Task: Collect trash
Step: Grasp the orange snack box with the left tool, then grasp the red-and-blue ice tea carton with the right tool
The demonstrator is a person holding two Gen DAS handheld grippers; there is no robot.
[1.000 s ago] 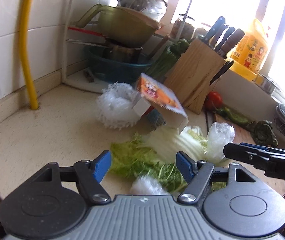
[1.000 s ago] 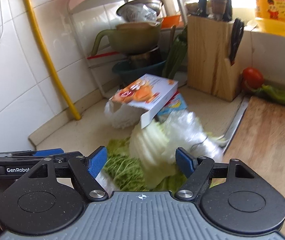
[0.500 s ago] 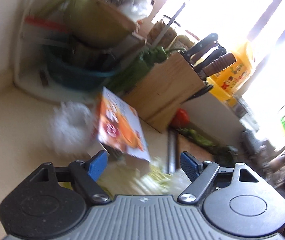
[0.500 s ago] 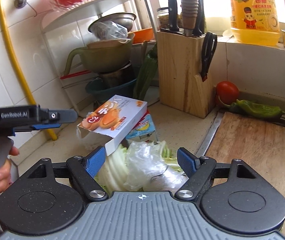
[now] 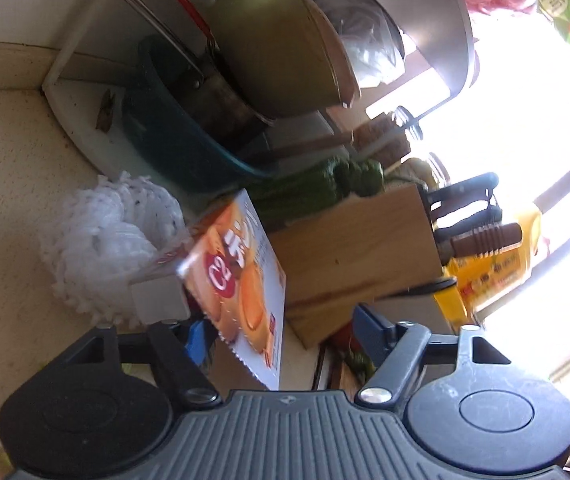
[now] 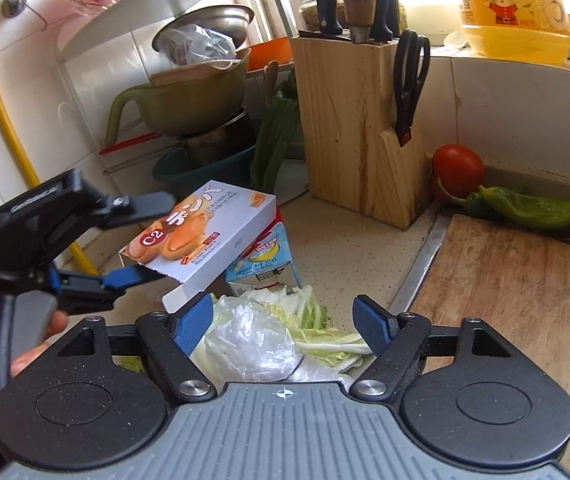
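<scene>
Left gripper point(image 6: 141, 240), jaws just narrowing, around end of snack box point(image 6: 205, 232), pads not visibly pressing. Box propped on milk carton point(image 6: 265, 264) beside knife block point(image 6: 349, 120). Right gripper point(image 6: 283, 322) wide over cabbage leaves point(image 6: 309, 316), plastic bag point(image 6: 245, 340), gripping nothing.

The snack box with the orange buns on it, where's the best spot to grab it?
Probably its near open end, coming from the left. The snack box lies tilted on the milk carton, so that end sticks out free in the air. The left claw, jaws just closing, already straddles that thin end, top and bottom.
</scene>
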